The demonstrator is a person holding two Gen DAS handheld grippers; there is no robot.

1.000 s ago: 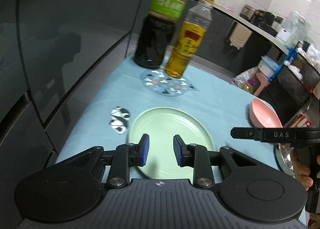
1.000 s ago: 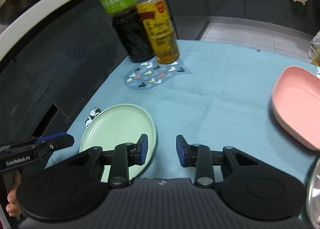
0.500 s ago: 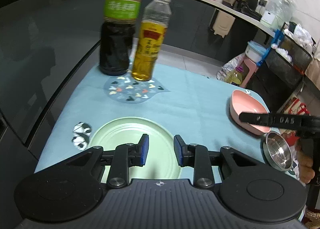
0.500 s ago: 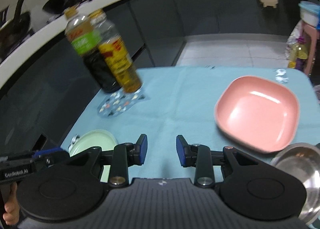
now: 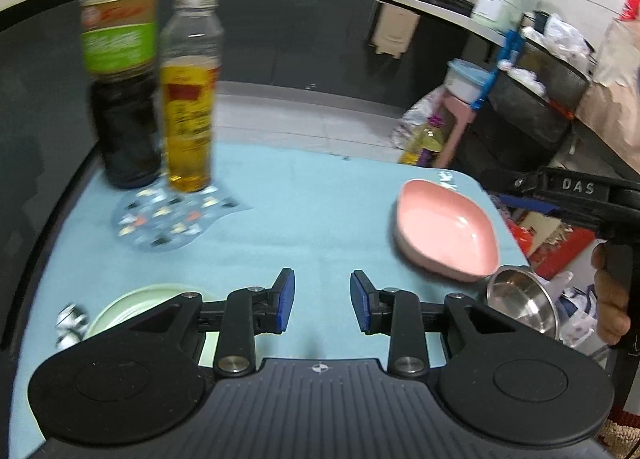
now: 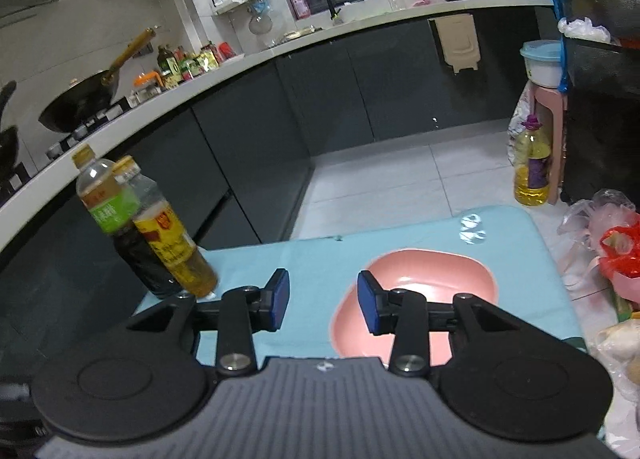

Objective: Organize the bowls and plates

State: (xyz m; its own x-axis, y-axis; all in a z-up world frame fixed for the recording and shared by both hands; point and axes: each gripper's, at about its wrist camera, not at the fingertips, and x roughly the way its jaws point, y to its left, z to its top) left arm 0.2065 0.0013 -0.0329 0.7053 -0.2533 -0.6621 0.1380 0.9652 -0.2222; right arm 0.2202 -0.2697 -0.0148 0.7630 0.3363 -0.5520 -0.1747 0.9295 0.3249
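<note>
1. Both sets of jaws have just been opening, nothing between them: left gripper (image 5: 322,301), right gripper (image 6: 323,301).
2. Left hangs over bare blue mat (image 5: 320,227); green plate (image 5: 120,305) beside its left finger.
3. Pink plate (image 6: 420,279) lies under the right gripper's right finger.
4. Steel bowl (image 5: 524,305) sits near the mat's right edge, just beside the pink plate.

Glossy pink plastic plate (image 5: 446,233), shiny steel bowl (image 5: 520,305), matt blue cloth (image 5: 320,219), clear plastic bottles (image 5: 188,99)

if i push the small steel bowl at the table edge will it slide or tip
The steel bowl looks thin-walled and shiny, so probably light and apt to slide on the blue tablecloth. It sits at the table's right edge beside the pink plate, so a push outward could likely drop it. Its flared rim may let it rock.
</note>
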